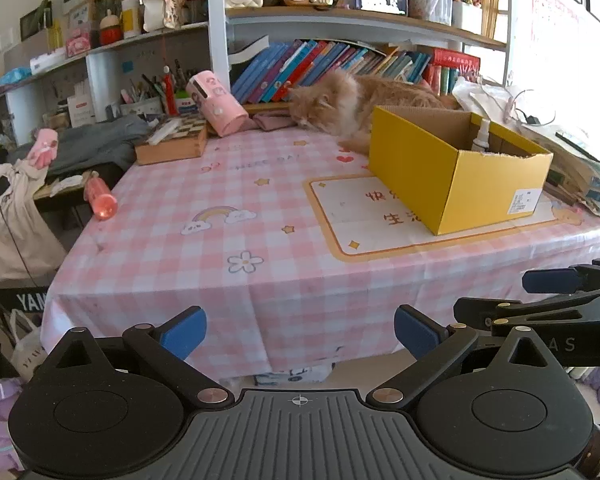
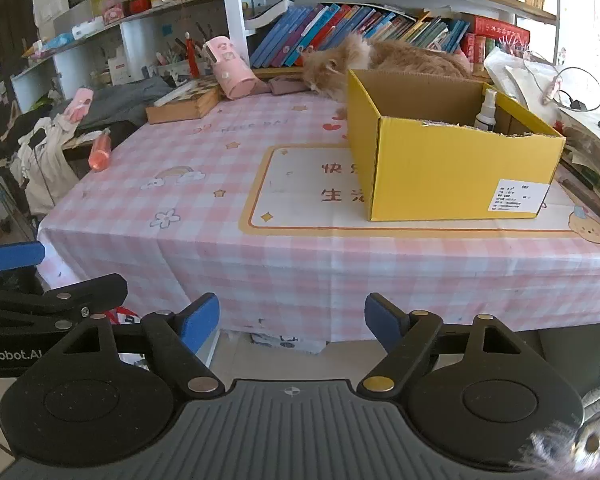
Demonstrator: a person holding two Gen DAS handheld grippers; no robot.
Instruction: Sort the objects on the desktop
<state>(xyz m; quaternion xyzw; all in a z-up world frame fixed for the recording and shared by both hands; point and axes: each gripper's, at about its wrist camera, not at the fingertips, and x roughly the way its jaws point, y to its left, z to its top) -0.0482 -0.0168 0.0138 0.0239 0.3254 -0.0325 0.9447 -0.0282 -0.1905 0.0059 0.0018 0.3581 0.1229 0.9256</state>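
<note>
From the left wrist view, the left claw (image 1: pixel 300 334) stands wide with nothing between its blue pads, held off the near edge of the counter (image 1: pixel 260 216), which wears a pink checked cloth. The right claw (image 1: pixel 552 280) shows at the right edge, also off the counter. The yellow cardboard box (image 1: pixel 452 172) sits on the right half, open at the top, and a small white spray bottle (image 1: pixel 482 136) stands upright inside it against the far wall. At the counter's left edge lies a red-orange translucent bottle (image 1: pixel 100 198) on its side — probably light, hard plastic, smooth and round, so apt to roll or slip; I would take it across the middle of the body, pads square to its length. Farther back a pink cylindrical case (image 1: pixel 218 104) leans on a wooden box with a checkered top (image 1: pixel 172 142). A ginger cat (image 1: pixel 340 104) lies behind the yellow box, touching its far side.

From the right wrist view, the right claw (image 2: pixel 292 320) is moderately open and empty; part of the left claw (image 2: pixel 14 256) shows at the left. The yellow cardboard box (image 2: pixel 456 168) is nearer here, its torn rim suggesting thin, bendable walls — better not gripped by the edge. The red-orange translucent bottle (image 2: pixel 100 152) lies well apart from it, at the far left; its cap end is too small to make out. The pink cylindrical case (image 2: pixel 230 70) looks rigid and wider, likely needing a nearly full opening.
</note>
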